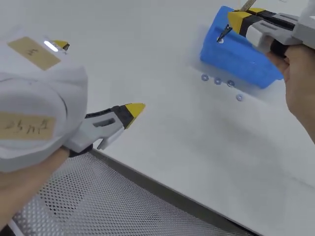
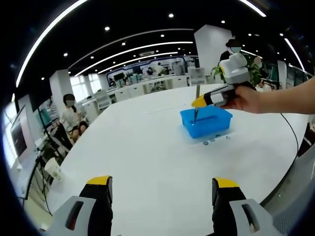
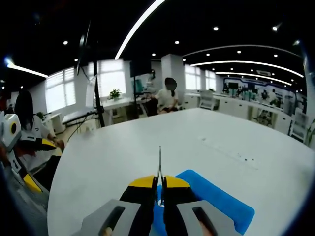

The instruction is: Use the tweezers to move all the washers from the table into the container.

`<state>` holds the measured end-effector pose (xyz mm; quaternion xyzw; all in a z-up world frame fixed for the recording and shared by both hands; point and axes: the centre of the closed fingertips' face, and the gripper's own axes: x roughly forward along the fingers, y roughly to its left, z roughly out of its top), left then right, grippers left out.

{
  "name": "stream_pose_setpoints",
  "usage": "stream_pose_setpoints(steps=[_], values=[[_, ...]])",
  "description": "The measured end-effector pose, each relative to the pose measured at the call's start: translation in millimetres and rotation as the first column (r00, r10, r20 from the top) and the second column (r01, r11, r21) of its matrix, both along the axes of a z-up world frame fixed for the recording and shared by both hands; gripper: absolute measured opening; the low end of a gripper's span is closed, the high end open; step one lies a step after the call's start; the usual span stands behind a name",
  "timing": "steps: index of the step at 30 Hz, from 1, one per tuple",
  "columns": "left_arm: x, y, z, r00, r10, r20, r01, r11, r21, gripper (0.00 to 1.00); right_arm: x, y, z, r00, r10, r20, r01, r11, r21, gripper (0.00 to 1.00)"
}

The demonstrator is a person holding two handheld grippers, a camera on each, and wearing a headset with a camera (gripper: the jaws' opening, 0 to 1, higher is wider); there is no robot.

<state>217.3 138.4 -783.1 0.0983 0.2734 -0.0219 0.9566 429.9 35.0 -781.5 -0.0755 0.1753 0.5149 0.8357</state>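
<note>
A blue container stands at the far right of the white table. Several small washers lie on the table just in front of it. My right gripper is shut on the tweezers, whose tips point down over the container's left part. In the right gripper view the tweezers stick out between the closed jaws, above the container. My left gripper stands open and holds nothing, low at the near left, well away from the washers. The left gripper view shows the container, the washers and the right gripper.
A perforated metal surface borders the table's near edge. Far behind the table, people sit at desks. The table runs bare between my left gripper and the container.
</note>
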Motion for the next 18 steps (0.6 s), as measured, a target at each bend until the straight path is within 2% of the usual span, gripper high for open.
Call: stream_pose_setpoints(steps=[5,10,18], values=[[-0.4,-0.7,-0.1,1.0,-0.005,0.0,0.005,1.0,0.0,0.85,4.3,2.3,-9.5,1.0,-0.009,0.004,0.009,1.0,-0.014,0.02],[-0.9,-0.2,-1.0,1.0,-0.001,-0.006,0.001,1.0,0.001,0.84,6.4,5.8,-21.2,1.0,-0.008,-0.028,0.008,1.0,-0.018,0.02],[-0.9,-0.7,-2.3,1.0,-0.009,-0.011,0.009,1.0,0.003,0.84,9.7,10.1,-29.5,0.999,-0.01,-0.031,0.009,1.0,-0.03,0.02]])
